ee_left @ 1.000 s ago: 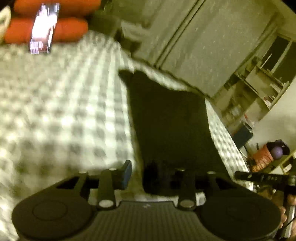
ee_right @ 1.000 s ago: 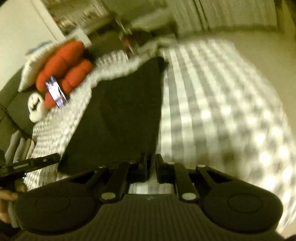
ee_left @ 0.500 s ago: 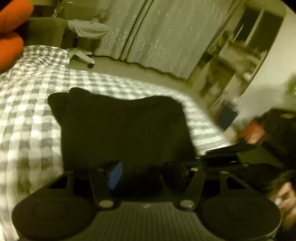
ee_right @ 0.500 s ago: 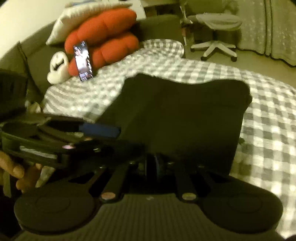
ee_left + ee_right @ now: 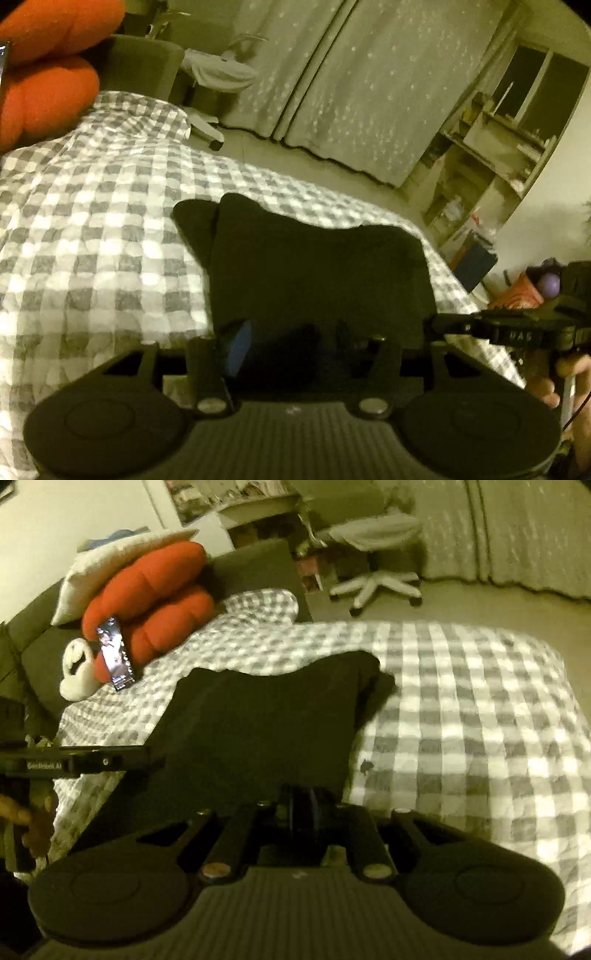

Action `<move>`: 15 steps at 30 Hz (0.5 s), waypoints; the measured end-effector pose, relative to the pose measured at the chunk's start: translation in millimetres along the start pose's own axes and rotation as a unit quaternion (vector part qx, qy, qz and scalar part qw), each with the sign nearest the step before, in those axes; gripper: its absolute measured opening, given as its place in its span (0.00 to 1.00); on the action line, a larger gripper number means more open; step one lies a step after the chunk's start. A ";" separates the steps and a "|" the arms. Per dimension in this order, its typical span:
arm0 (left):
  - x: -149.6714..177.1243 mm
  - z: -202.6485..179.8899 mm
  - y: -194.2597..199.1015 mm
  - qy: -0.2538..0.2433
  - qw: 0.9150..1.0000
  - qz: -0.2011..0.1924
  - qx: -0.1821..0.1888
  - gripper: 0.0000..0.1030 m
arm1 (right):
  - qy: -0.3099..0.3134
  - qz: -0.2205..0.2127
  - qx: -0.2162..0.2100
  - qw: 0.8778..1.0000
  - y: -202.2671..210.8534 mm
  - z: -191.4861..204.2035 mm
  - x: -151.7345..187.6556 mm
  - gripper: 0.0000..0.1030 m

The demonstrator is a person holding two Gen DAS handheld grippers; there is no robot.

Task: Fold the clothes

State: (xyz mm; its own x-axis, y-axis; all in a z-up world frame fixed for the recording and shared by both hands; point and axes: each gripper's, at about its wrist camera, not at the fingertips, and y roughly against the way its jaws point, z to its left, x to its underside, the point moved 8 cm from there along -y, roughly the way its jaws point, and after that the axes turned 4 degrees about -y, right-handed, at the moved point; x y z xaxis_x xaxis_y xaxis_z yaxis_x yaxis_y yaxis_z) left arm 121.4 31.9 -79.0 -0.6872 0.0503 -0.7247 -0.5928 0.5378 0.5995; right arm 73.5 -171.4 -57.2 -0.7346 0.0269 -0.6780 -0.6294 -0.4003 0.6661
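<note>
A black garment lies folded flat on the grey-and-white checked bedcover; it also shows in the right wrist view. My left gripper is open, its fingers spread over the garment's near edge, a blue pad showing on the left finger. My right gripper has its fingers pressed together at the garment's near right edge; whether cloth is pinched between them is hidden in the dark. The right gripper shows at the right of the left view, the left gripper at the left of the right view.
Red cushions, a white pillow, a white plush toy and a phone lie at the bed's head. An office chair, curtains and shelves stand beyond the bed.
Both grippers have swung round and settled facing the garment's near edge. The views have steadied. The left gripper stays open, the right stays closed.
</note>
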 end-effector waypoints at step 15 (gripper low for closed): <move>18.5 -23.0 3.8 -0.041 0.999 0.016 0.015 0.55 | 0.100 0.014 -0.037 0.994 -8.2 71.1 20.4 0.16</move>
State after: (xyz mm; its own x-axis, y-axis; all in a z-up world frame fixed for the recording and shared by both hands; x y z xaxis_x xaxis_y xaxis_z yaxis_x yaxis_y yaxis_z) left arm 96.9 15.6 -82.3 -0.6680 0.1357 -0.7317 -0.5581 0.5590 0.6132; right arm 45.7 -102.4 -54.5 -0.6824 -0.1643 -0.7122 -0.5837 -0.4640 0.6663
